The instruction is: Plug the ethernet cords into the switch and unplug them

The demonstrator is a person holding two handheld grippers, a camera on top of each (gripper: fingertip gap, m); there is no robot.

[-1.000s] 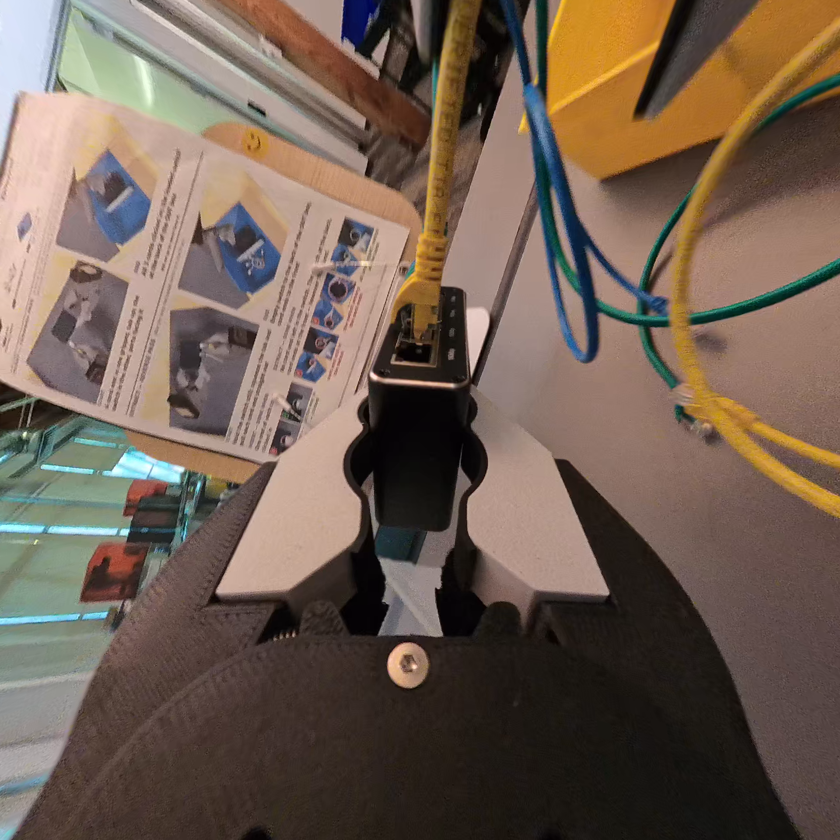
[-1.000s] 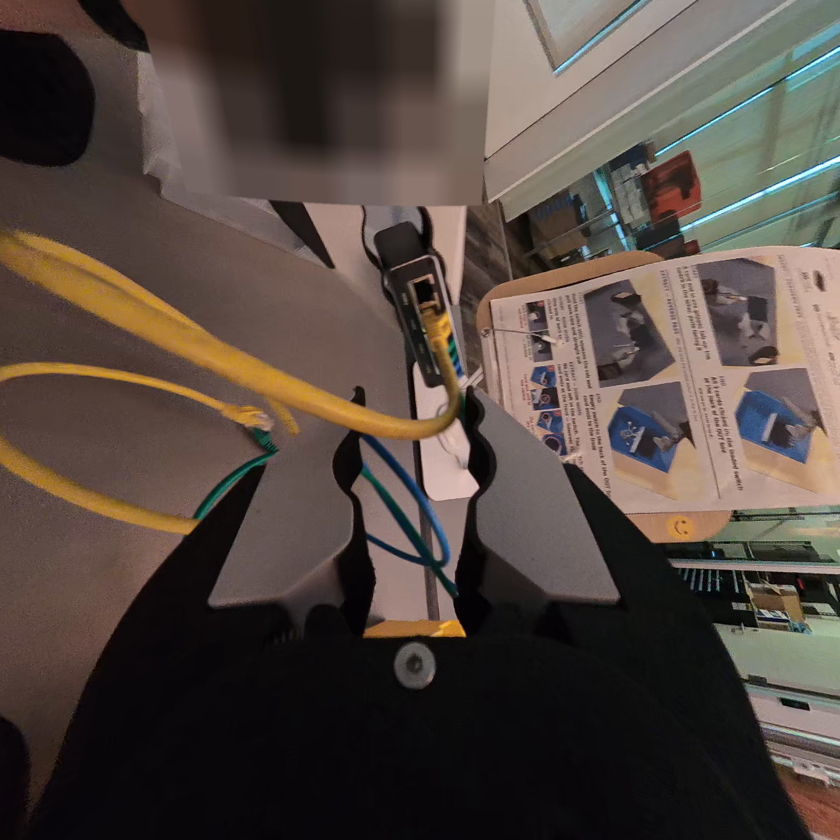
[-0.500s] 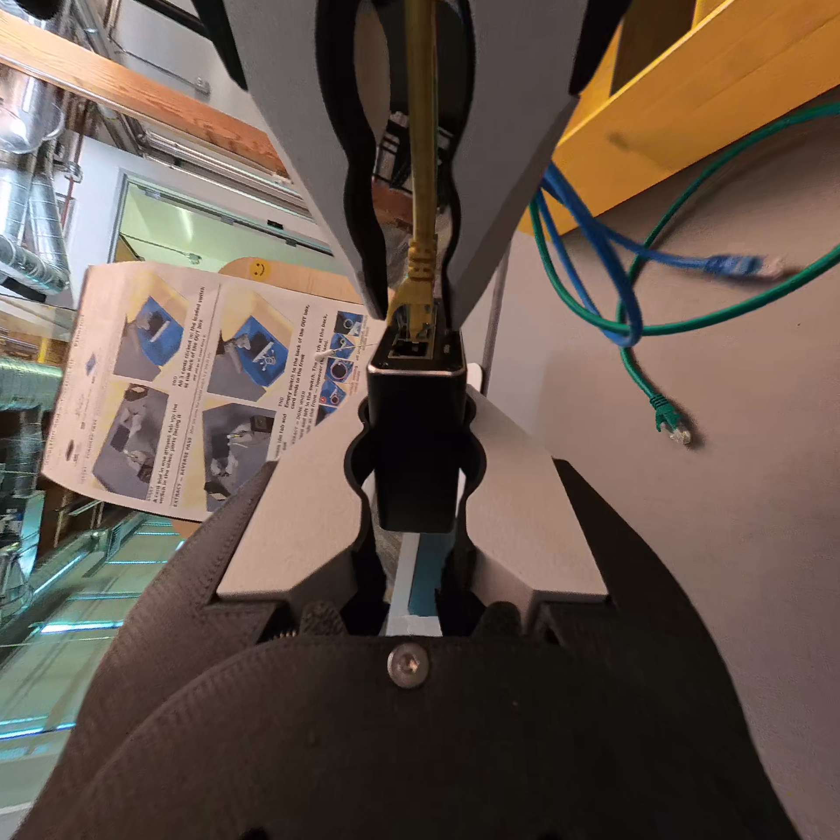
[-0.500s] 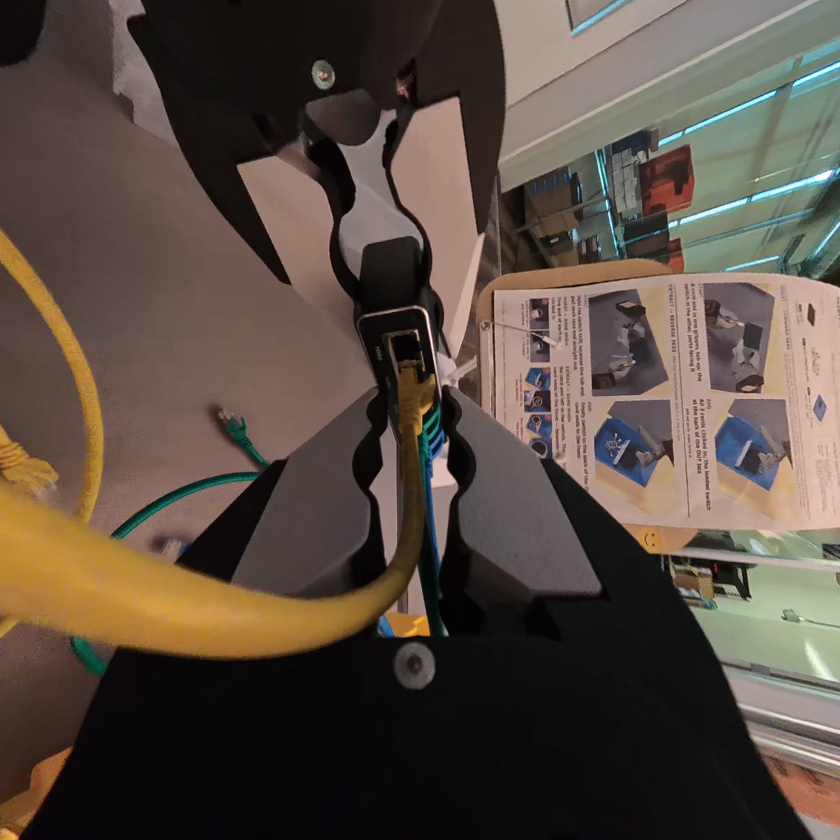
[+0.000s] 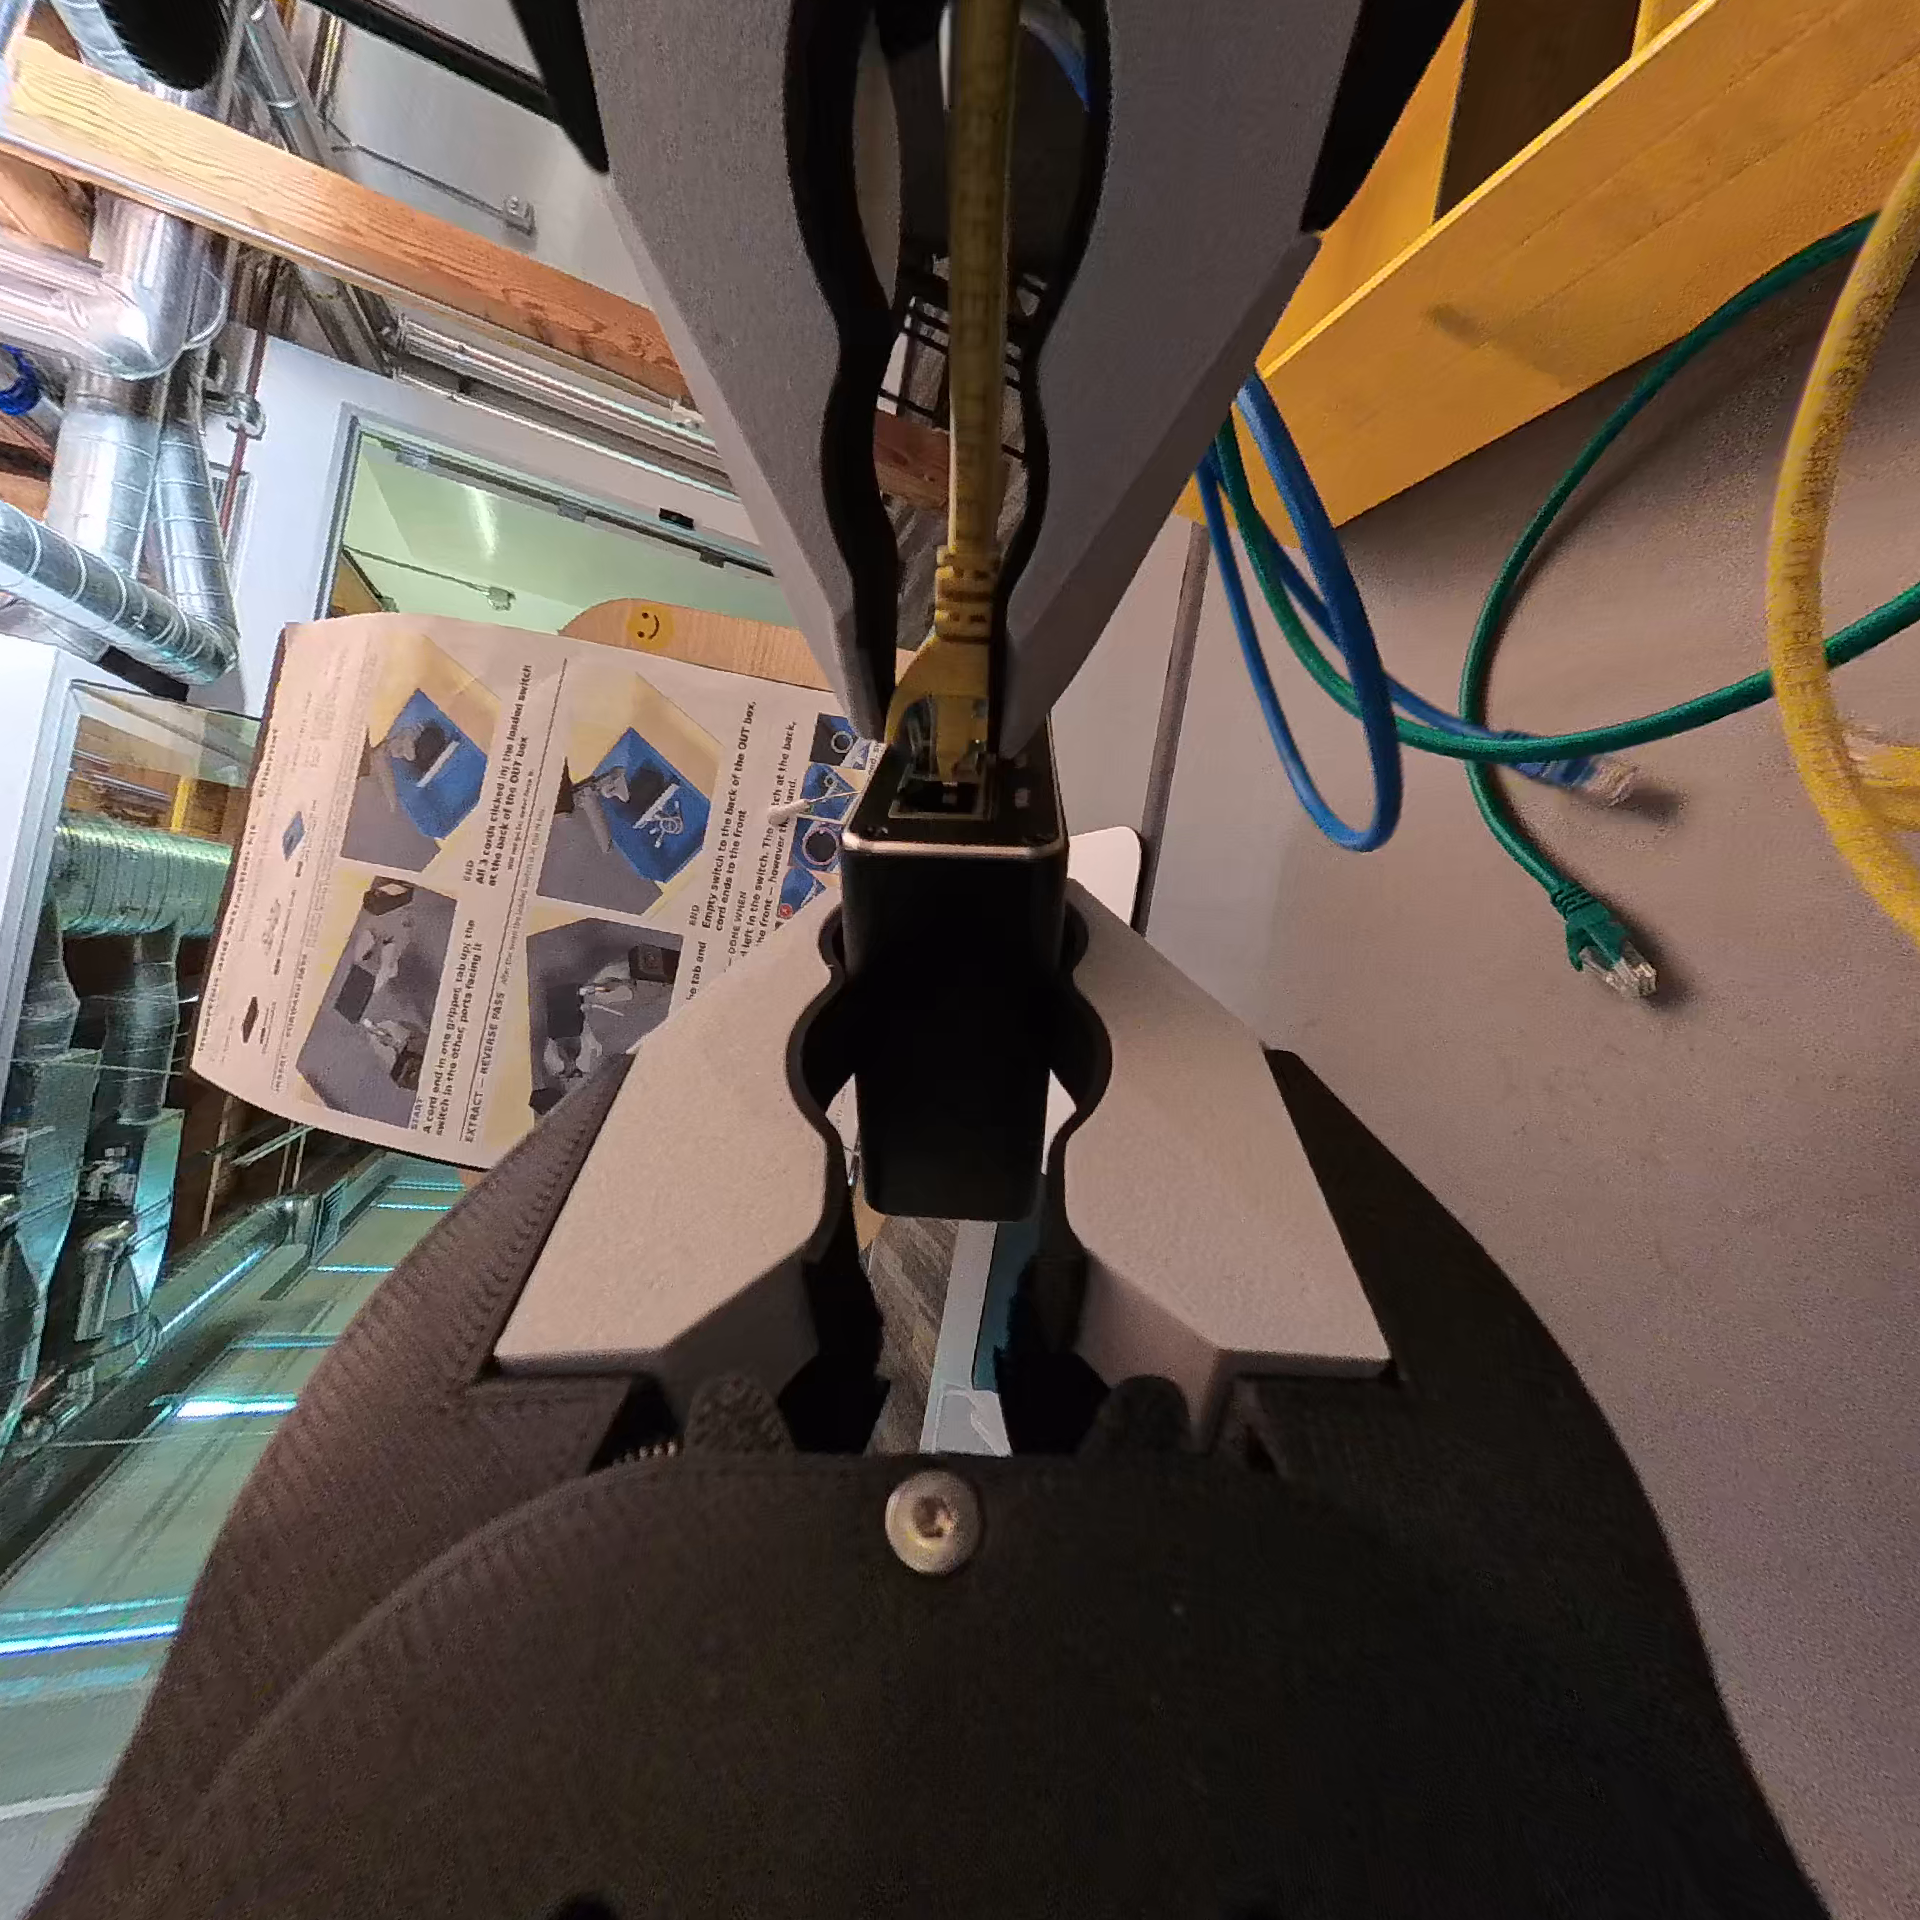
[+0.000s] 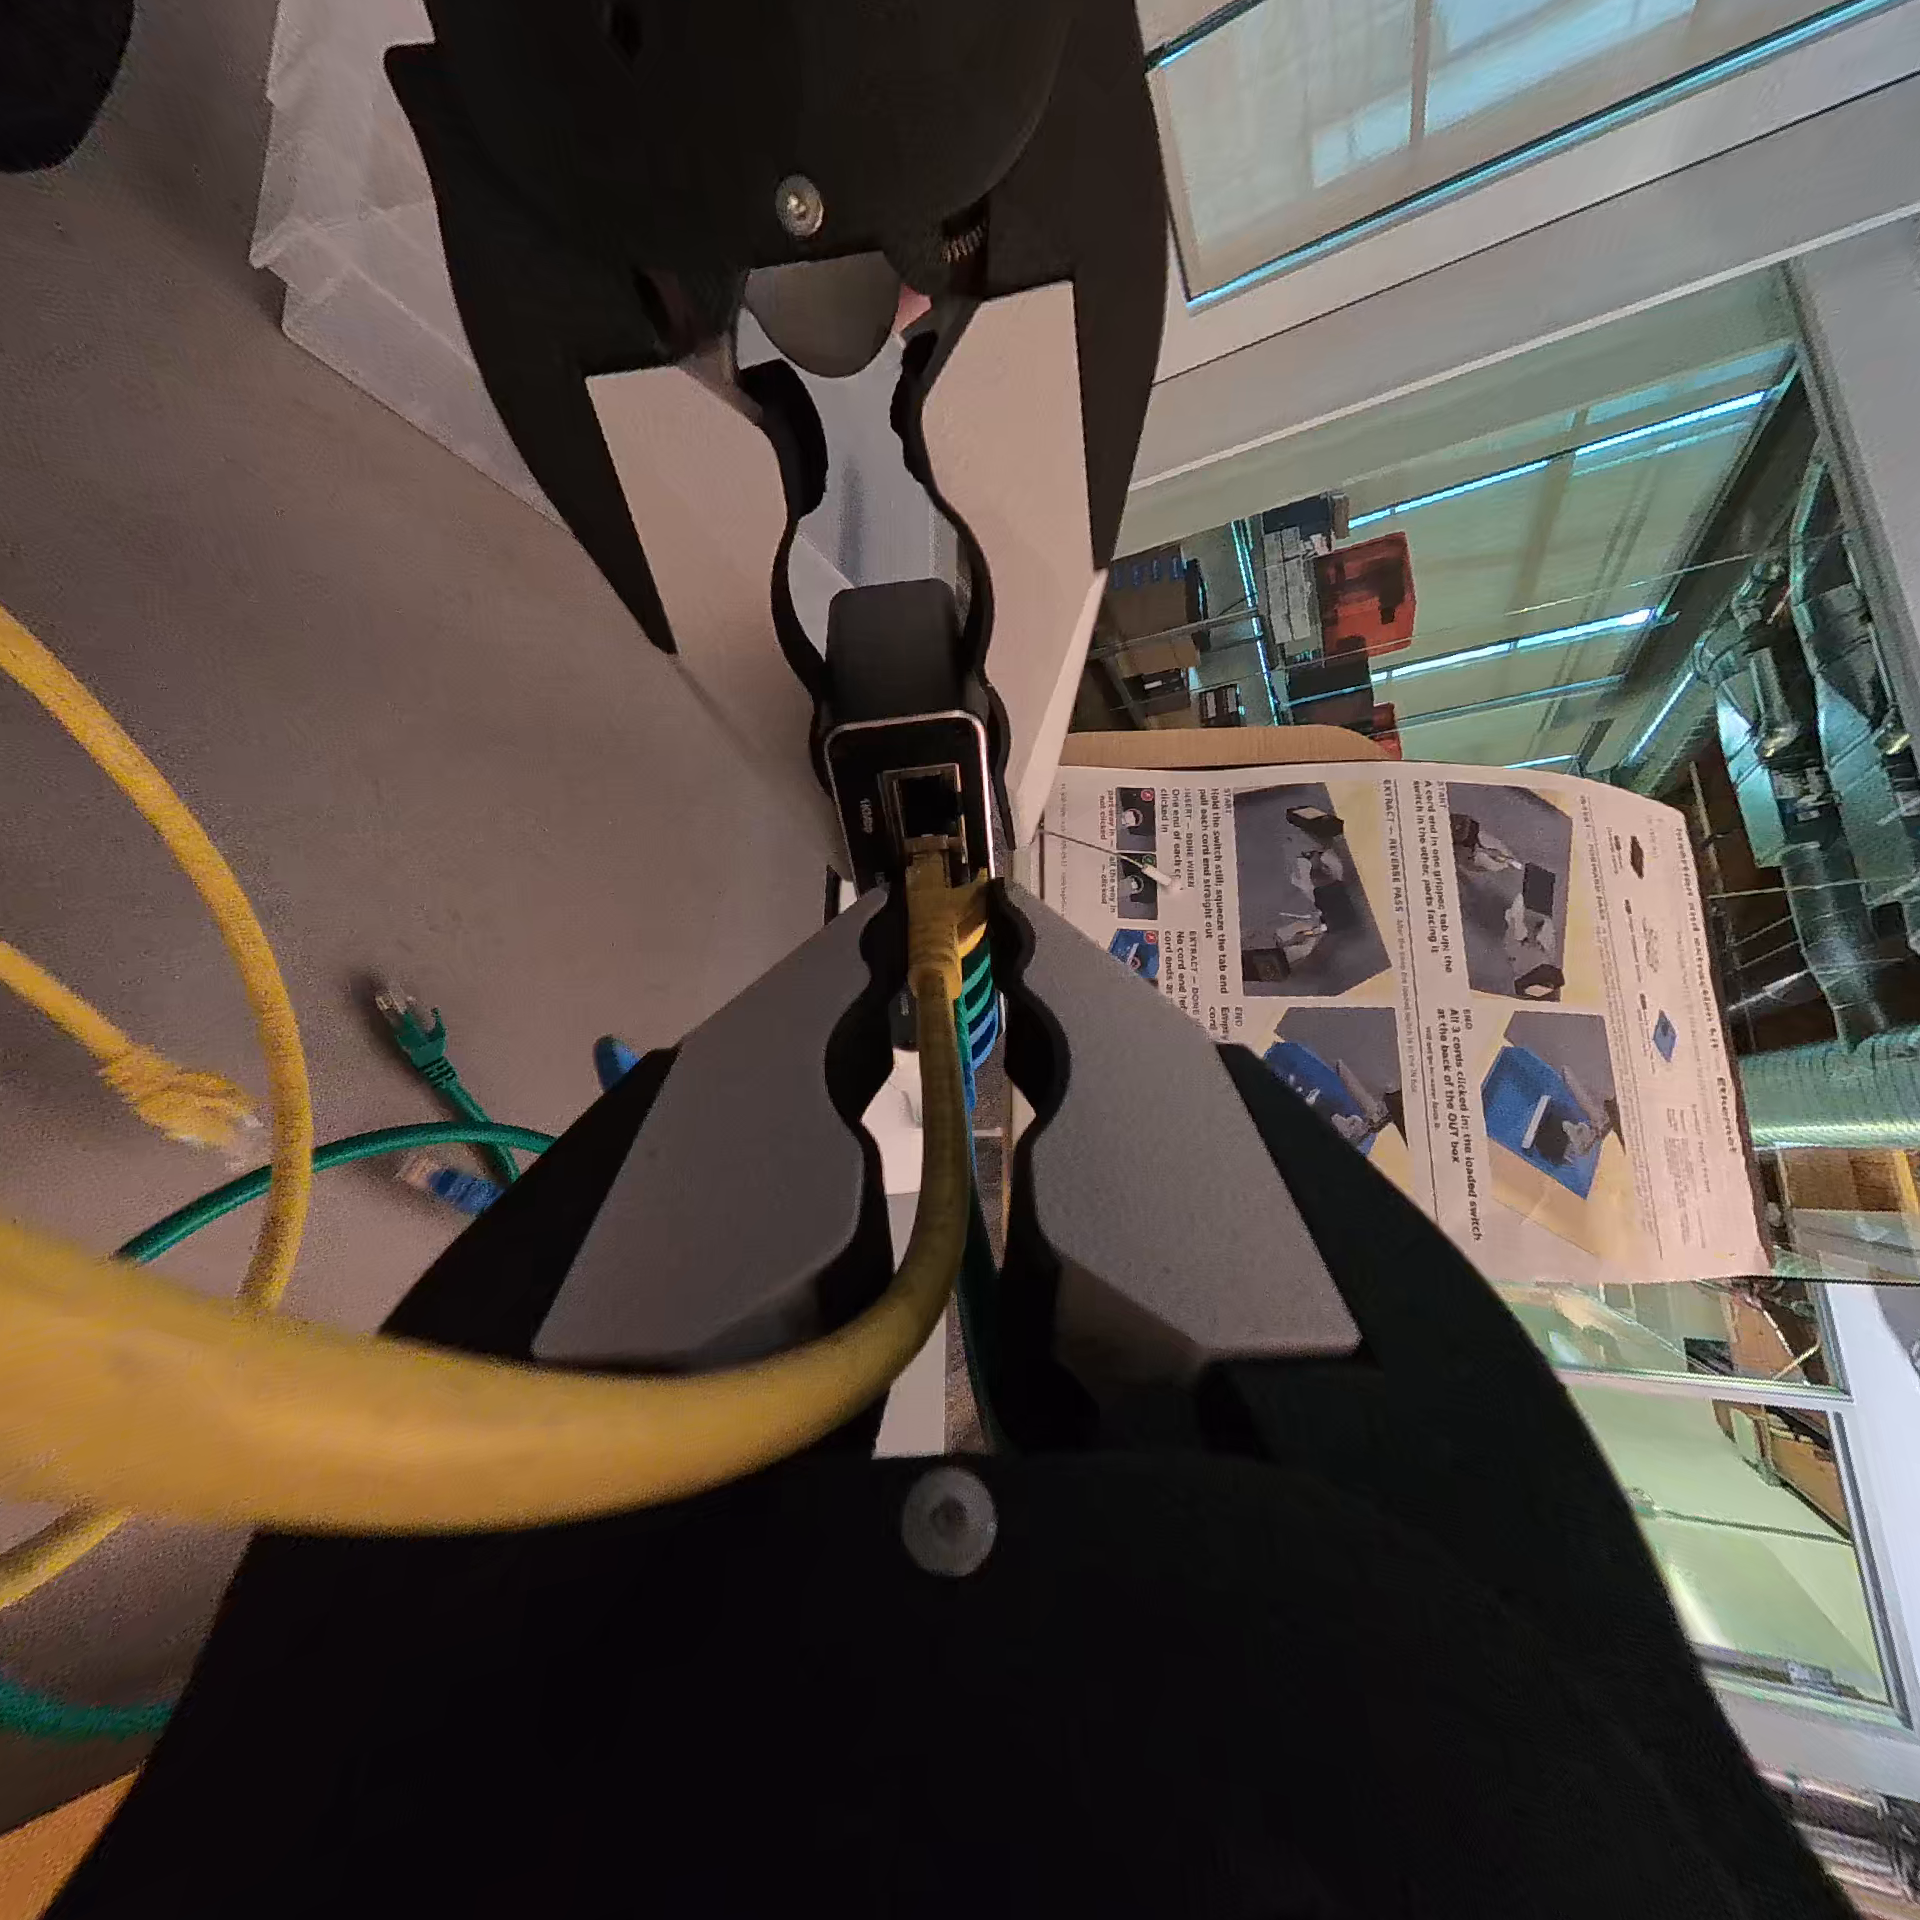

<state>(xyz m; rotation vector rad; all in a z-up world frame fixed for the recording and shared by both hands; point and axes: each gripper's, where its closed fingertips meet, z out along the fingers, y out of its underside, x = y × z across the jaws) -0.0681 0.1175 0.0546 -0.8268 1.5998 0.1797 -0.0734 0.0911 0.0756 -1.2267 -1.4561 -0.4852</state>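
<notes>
My left gripper (image 5: 951,920) is shut on the black switch (image 5: 951,1039) and holds it off the grey table, ports facing away. A yellow cord's plug (image 5: 961,675) sits in a port of the switch. My right gripper (image 5: 943,722) comes in from the far side, its tips closed on that plug. In the right wrist view my right gripper (image 6: 940,914) pinches the yellow plug (image 6: 935,904) at the switch (image 6: 909,769). Green (image 6: 977,992) and blue plugs sit in ports behind it. The left gripper (image 6: 904,717) holds the switch's far end.
The loose ends of the green cord (image 5: 1605,951) and the blue cord (image 5: 1569,774) lie on the grey table (image 5: 1558,1247). A yellow cord loop (image 5: 1829,520) hangs at the right. A yellow box (image 5: 1507,260) stands behind. A printed instruction sheet (image 5: 468,883) stands at the left. Both grippers' tips are close together, under 4 cm apart.
My right gripper has moved in along the yellow cord to the switch and its fingers have narrowed onto the plug. The left gripper has kept its hold on the switch.
</notes>
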